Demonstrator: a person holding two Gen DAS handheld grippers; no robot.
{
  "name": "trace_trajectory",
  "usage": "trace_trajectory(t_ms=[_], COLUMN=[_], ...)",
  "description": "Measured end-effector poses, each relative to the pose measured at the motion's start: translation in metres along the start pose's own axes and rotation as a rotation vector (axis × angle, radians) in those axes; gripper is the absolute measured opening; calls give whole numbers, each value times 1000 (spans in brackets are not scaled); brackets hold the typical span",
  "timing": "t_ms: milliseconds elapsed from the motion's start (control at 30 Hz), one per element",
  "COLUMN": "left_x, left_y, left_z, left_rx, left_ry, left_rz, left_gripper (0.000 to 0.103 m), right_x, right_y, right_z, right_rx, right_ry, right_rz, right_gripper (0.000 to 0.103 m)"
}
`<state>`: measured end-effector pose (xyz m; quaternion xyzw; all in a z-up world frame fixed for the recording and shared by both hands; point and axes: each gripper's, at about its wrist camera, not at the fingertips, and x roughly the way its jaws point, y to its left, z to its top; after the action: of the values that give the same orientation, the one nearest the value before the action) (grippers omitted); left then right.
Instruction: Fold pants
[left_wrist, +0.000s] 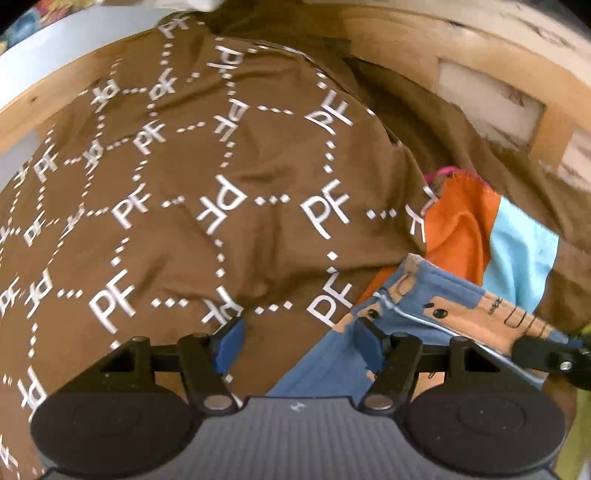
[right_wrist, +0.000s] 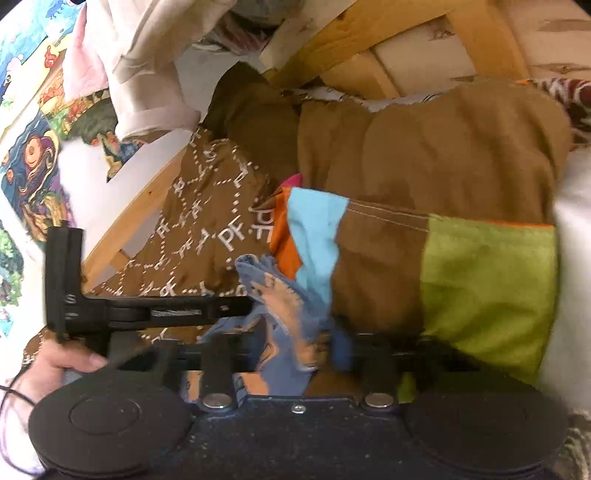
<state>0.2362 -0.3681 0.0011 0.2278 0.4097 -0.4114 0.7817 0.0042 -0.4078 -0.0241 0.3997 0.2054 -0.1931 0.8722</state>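
Note:
Small blue pants (left_wrist: 406, 314) with tan cartoon figures lie crumpled on a brown cloth printed with white "PF" letters (left_wrist: 184, 184). My left gripper (left_wrist: 299, 345) hovers open at the pants' left edge. Its right pad (left_wrist: 369, 347) is over the blue fabric and its left pad over the brown cloth, with nothing pinched. In the right wrist view the pants (right_wrist: 280, 295) are bunched up between the blurred fingers of my right gripper (right_wrist: 299, 350), which is shut on them. The left gripper (right_wrist: 236, 308) reaches in from the left, held by a hand (right_wrist: 62, 362).
A patchwork cloth of orange, light blue (right_wrist: 317, 229), brown and green (right_wrist: 487, 288) lies beside the pants. A wooden frame (right_wrist: 369, 44) runs behind. White and pink garments (right_wrist: 140, 74) and a colourful cartoon sheet (right_wrist: 29, 155) lie at the far left.

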Motion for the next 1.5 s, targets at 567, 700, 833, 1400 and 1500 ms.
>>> trace_trajectory(t_ms=[567, 700, 833, 1400, 1500], left_x=[-32, -23, -15, -57, -73], left_y=[22, 8, -1, 37, 57], left_z=[-8, -7, -3, -39, -60], left_rx=[-419, -446, -481, -540, -591], left_ry=[146, 151, 156, 90, 78], left_rz=[-419, -444, -452, -381, -369], left_gripper=[76, 76, 73, 12, 12], right_x=[-4, 0, 3, -8, -14], right_y=[73, 85, 90, 130, 145], right_z=[-47, -58, -69, -96, -103], right_rx=[-670, -791, -891, -1054, -1059], right_ry=[-99, -102, -98, -103, -93], right_rz=[-155, -184, -203, -127, -70], right_gripper=[13, 13, 14, 12, 12])
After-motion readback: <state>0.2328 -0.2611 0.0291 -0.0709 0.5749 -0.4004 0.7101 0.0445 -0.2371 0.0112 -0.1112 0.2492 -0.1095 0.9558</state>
